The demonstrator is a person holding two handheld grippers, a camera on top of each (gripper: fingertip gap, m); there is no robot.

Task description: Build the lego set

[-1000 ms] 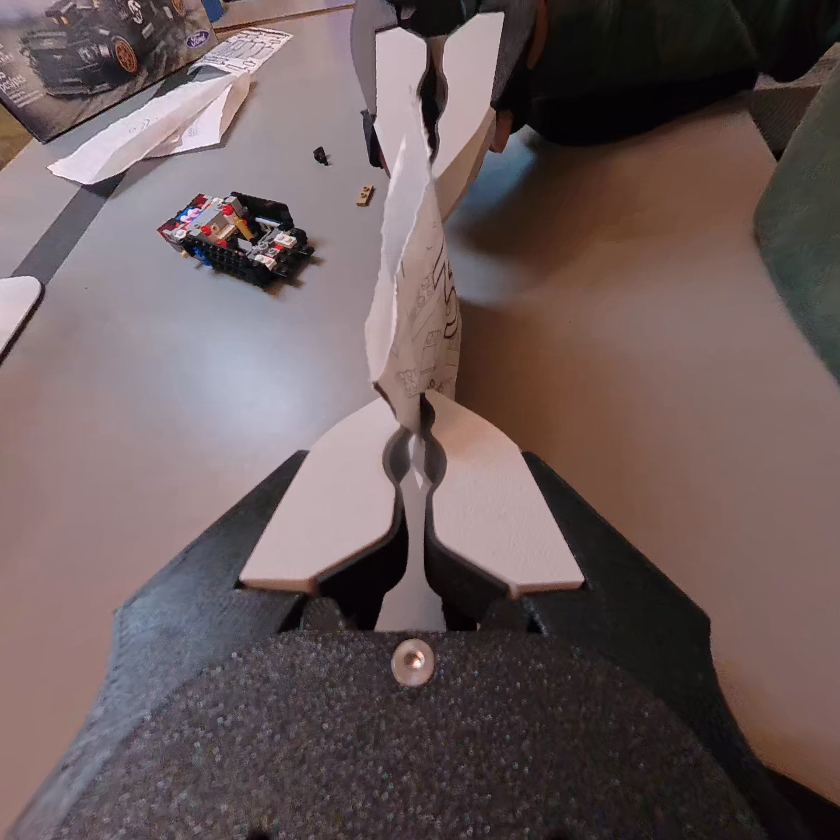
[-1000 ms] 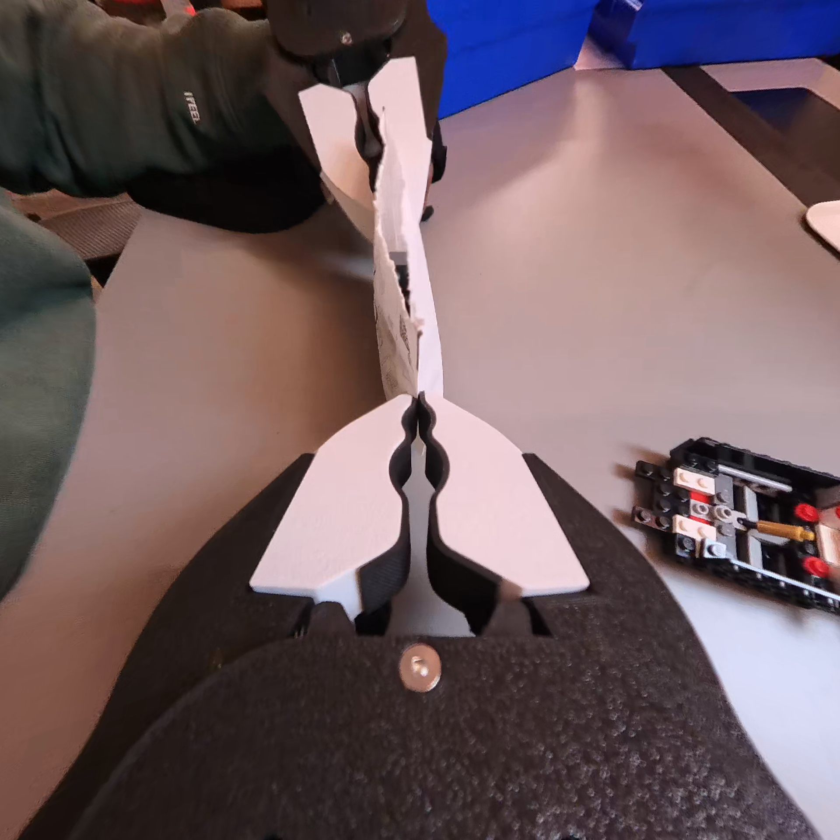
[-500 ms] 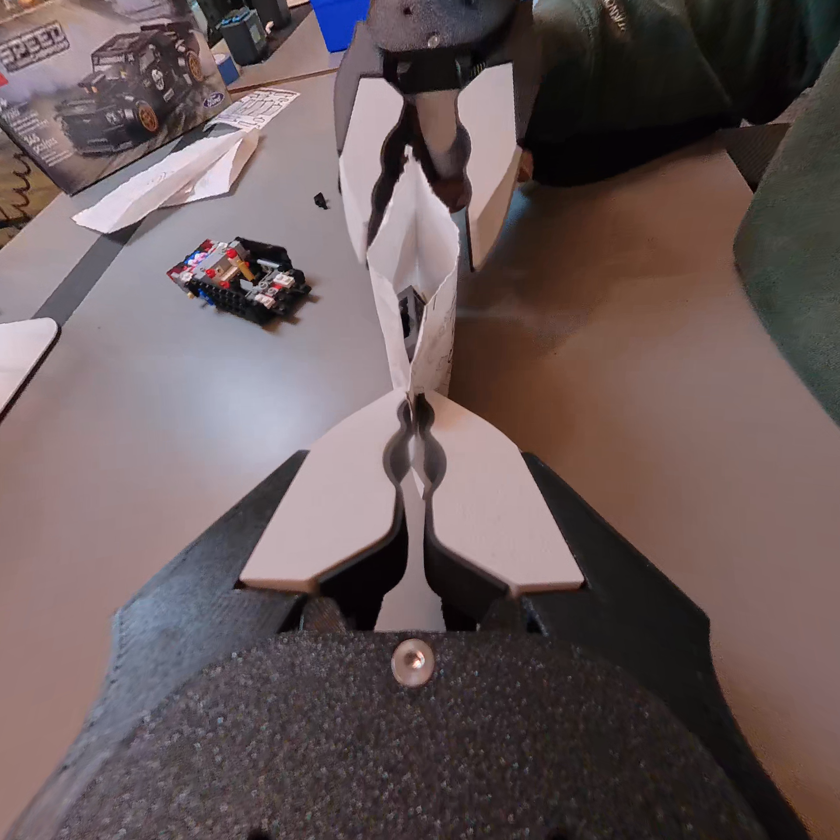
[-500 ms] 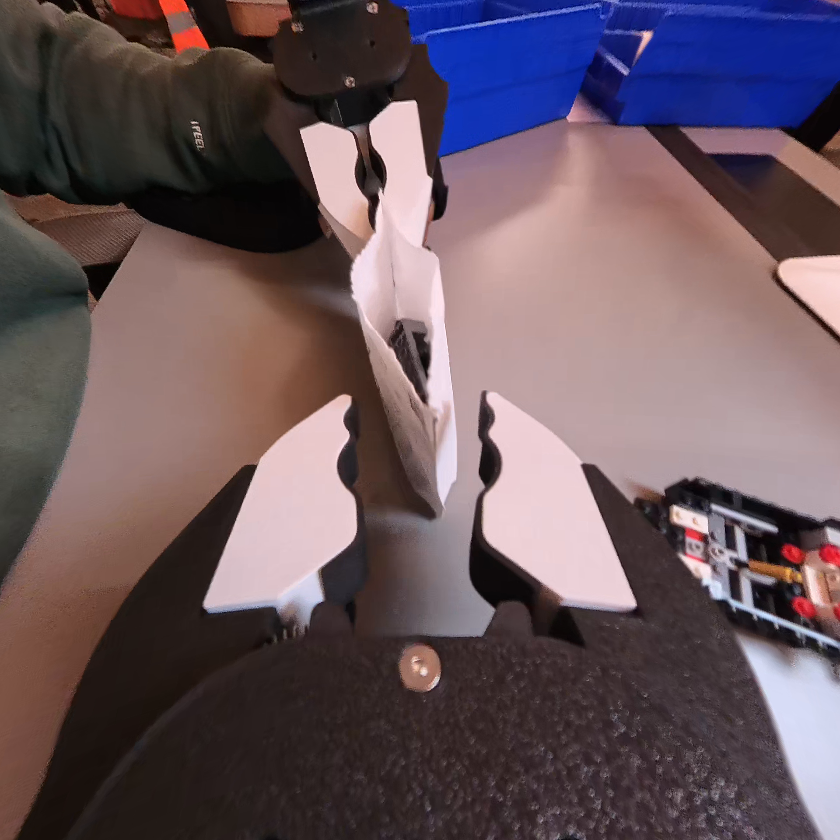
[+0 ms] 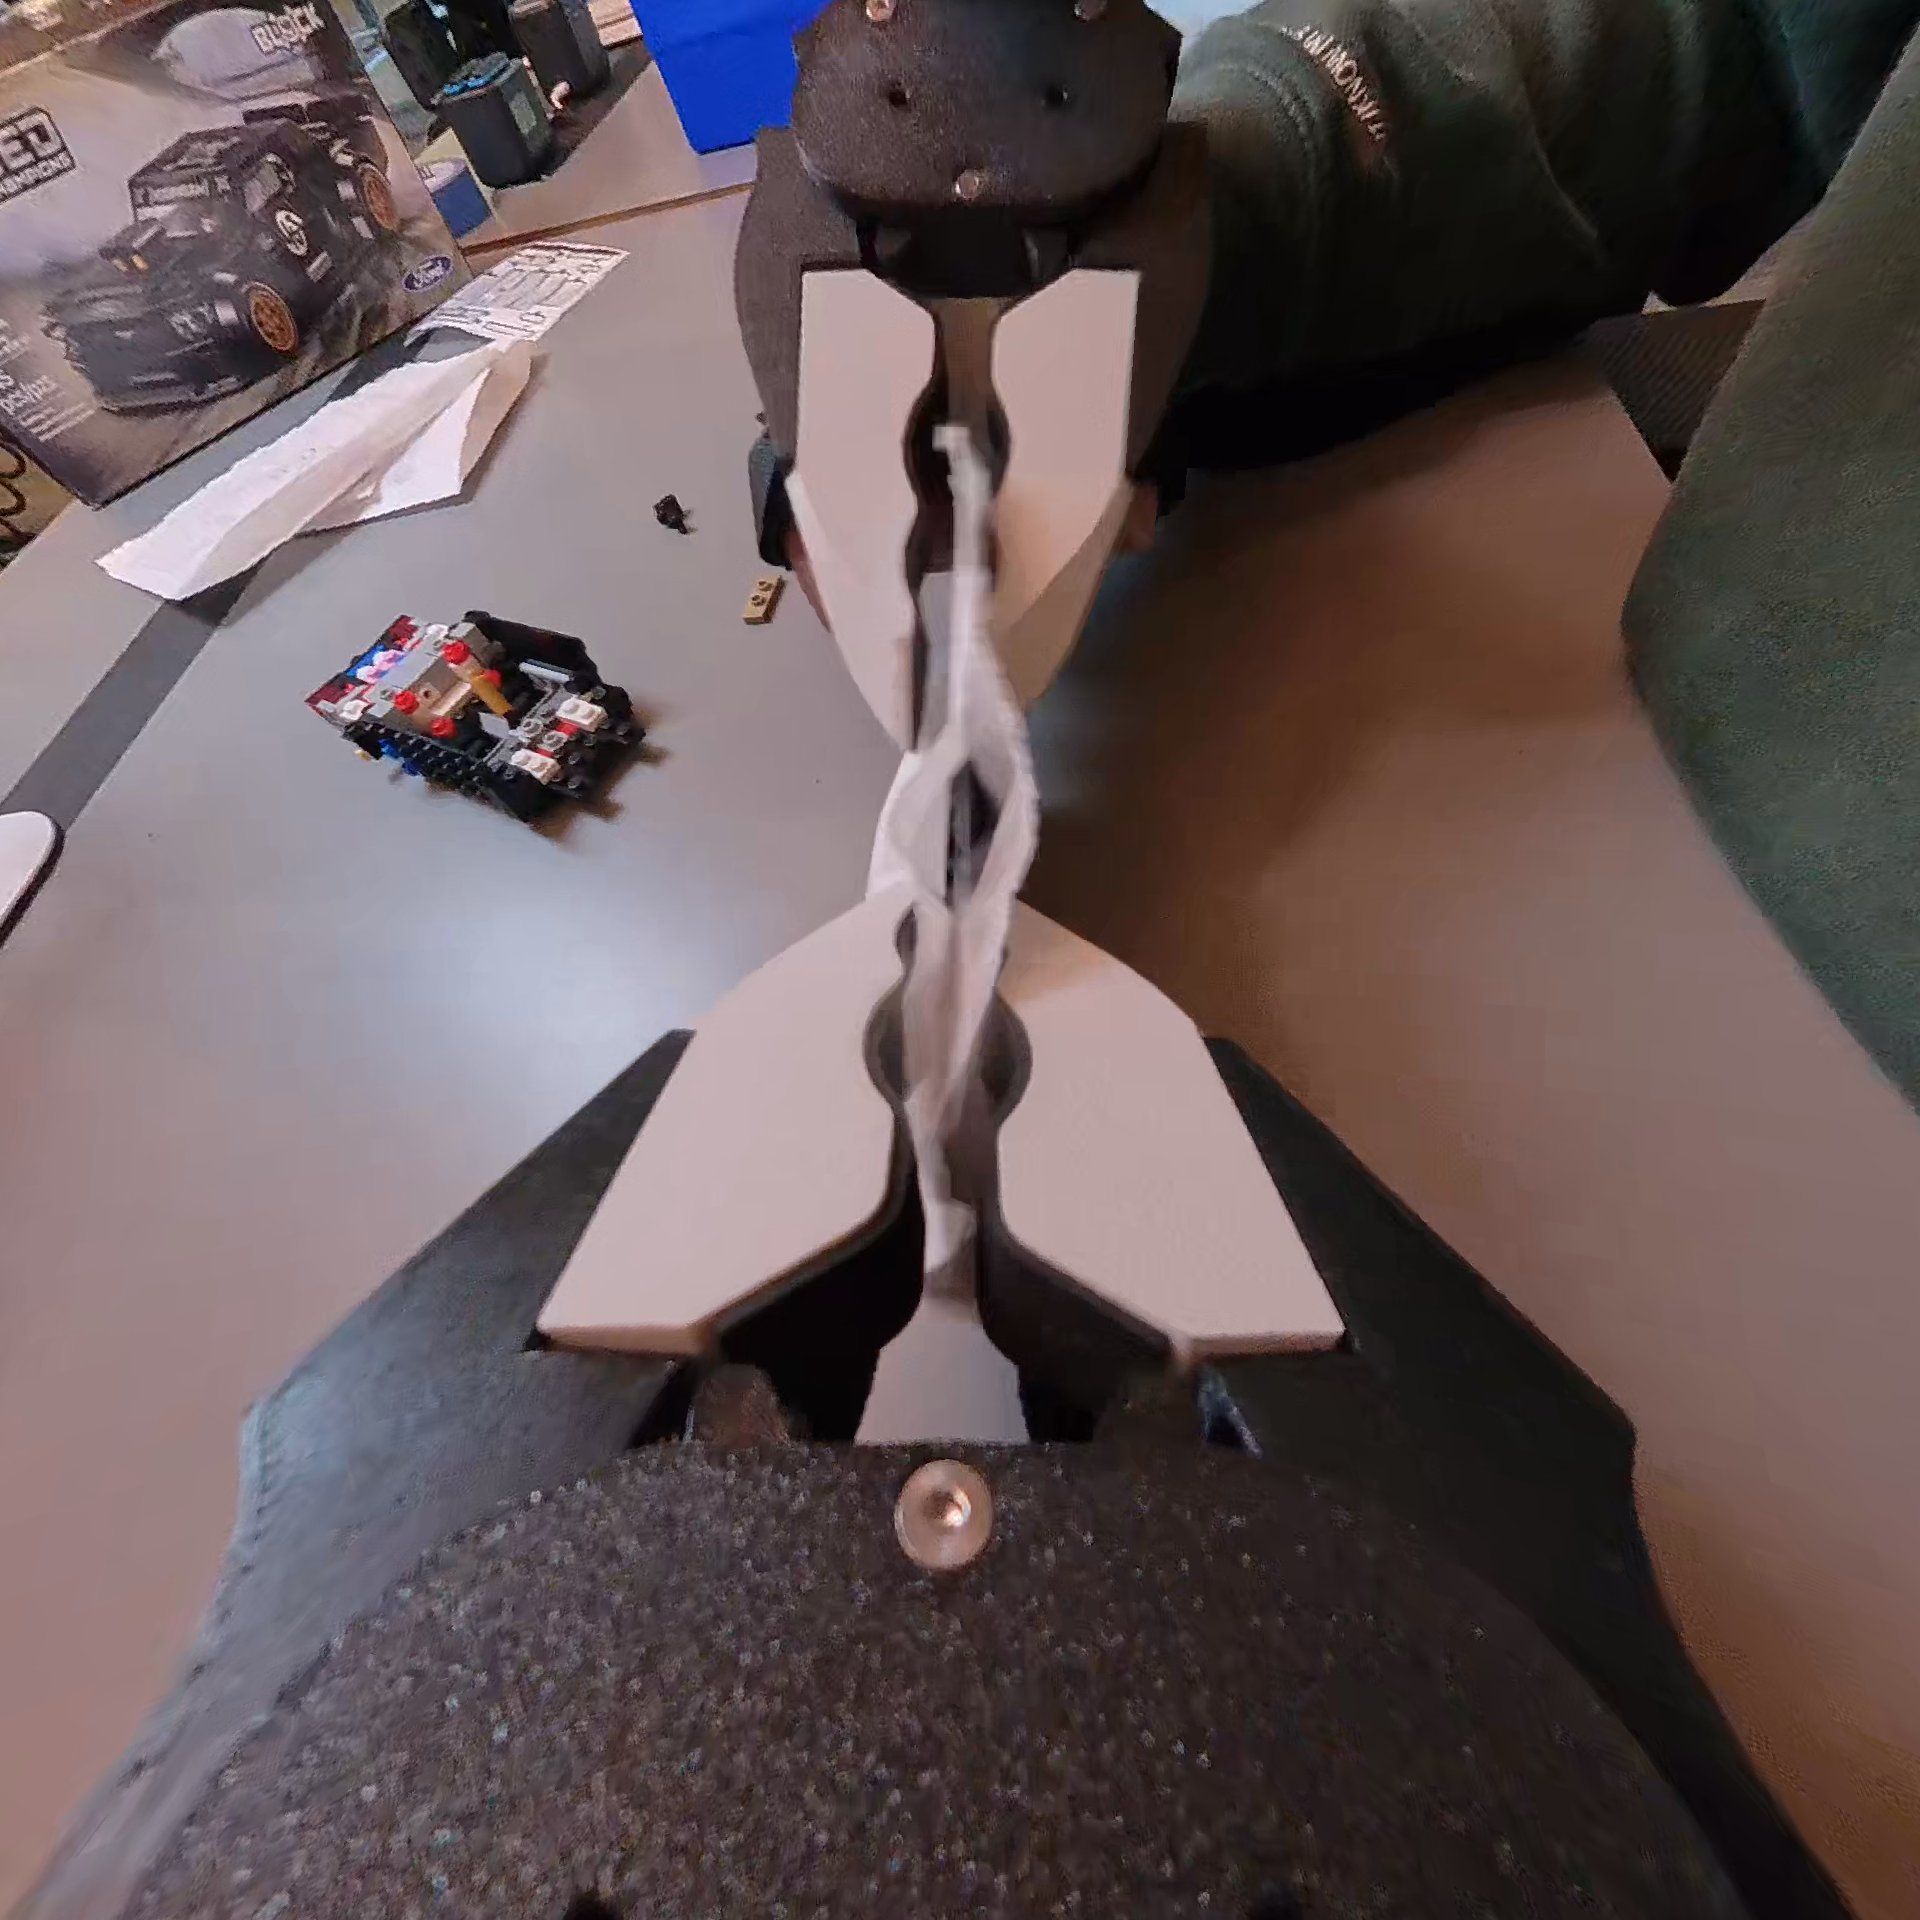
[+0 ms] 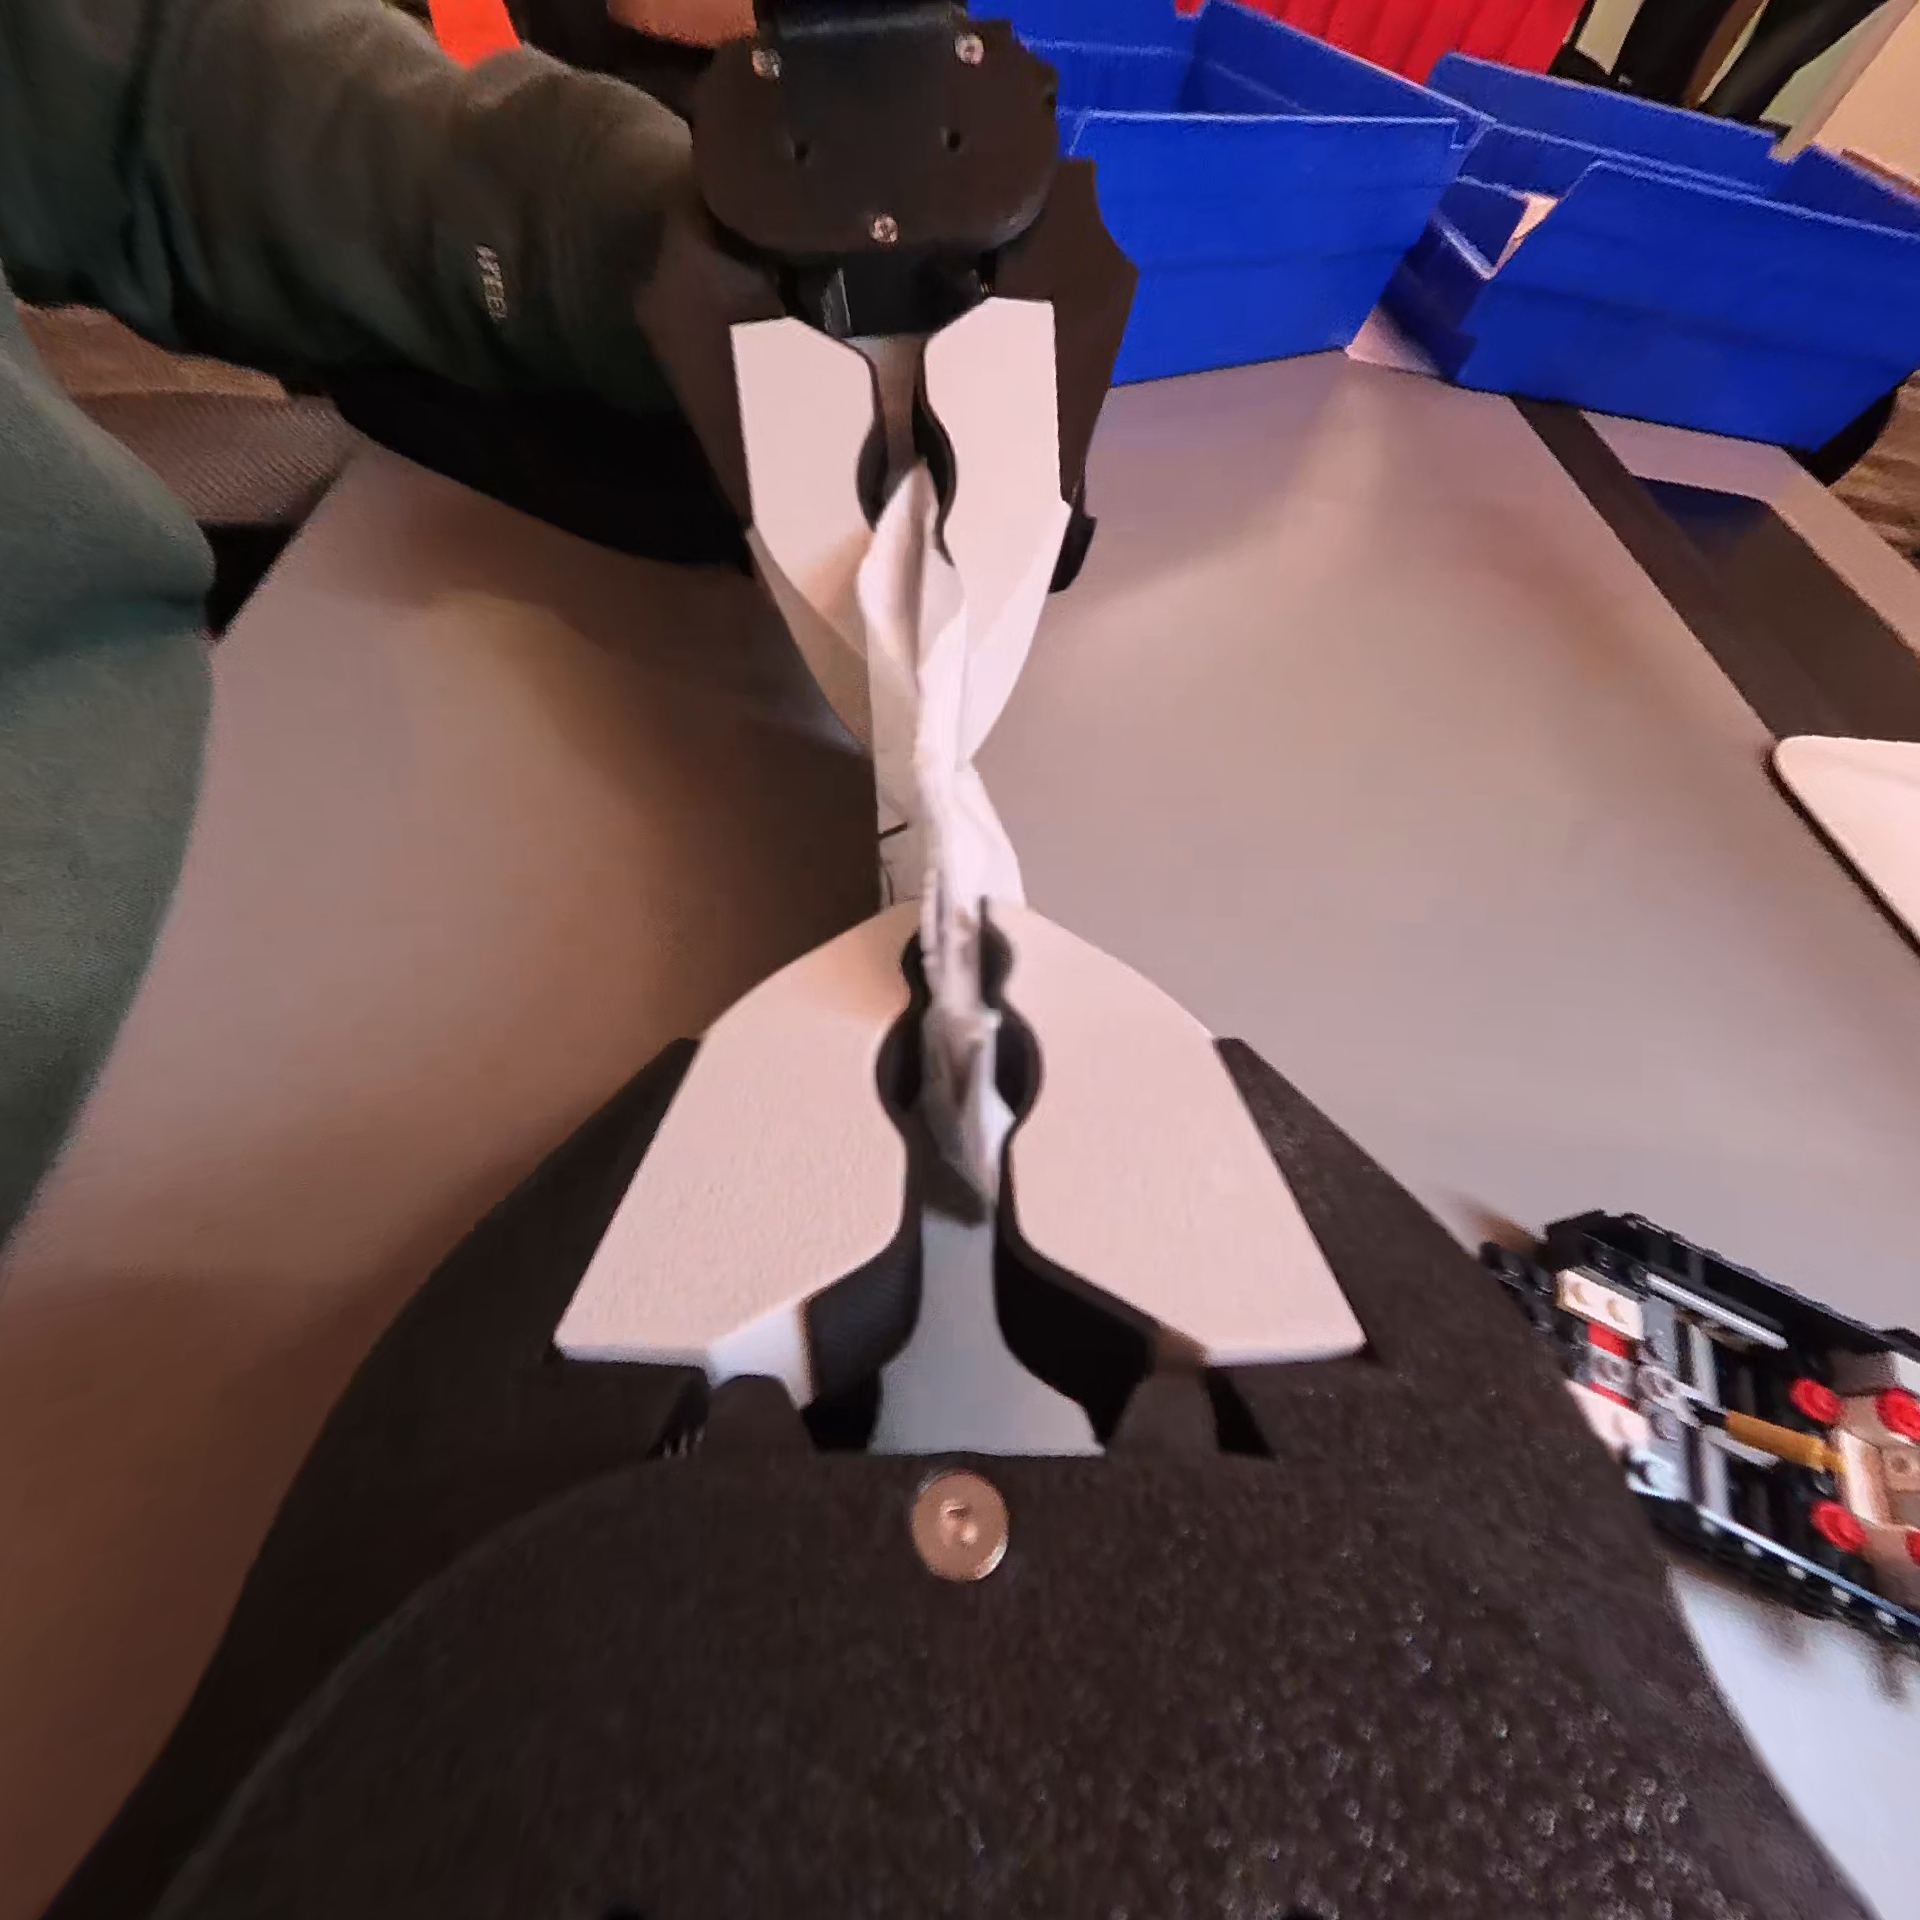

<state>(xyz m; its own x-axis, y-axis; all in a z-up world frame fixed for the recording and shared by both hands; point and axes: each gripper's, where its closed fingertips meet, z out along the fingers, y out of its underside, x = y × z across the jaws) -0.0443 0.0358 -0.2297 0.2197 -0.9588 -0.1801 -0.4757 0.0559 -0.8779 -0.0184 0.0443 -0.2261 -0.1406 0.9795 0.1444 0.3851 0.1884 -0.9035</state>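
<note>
A white paper parts bag [image 5: 961,810] is stretched and twisted in the air between my two grippers. My left gripper [image 5: 951,914] is shut on one end of it. My right gripper [image 6: 951,930] is shut on the other end [image 6: 951,810]. Each gripper faces the other: the right one shows at the top of the left wrist view [image 5: 956,665], the left one at the top of the right wrist view [image 6: 914,540]. A half-built black Lego car chassis [image 5: 478,712] with red, white and grey pieces lies on the grey table [image 5: 312,1039], left of the bag; it also shows in the right wrist view [image 6: 1735,1413].
The Lego set box [image 5: 197,229], a torn empty paper bag [image 5: 332,457] and a sticker sheet [image 5: 540,286] lie at the far left. A small black piece [image 5: 670,511] and a tan plate [image 5: 764,600] sit beyond the chassis. Blue bins [image 6: 1455,218] stand at the table's far side. A green sleeve [image 5: 1507,187] is behind the right gripper. Both grippers' tips are roughly 20 cm from the tan plate [image 5: 764,600].
My right gripper, open half a second ago, has shut on the bag's end again. The bag, then hanging open, is now pulled taut and twisted between both grippers.
</note>
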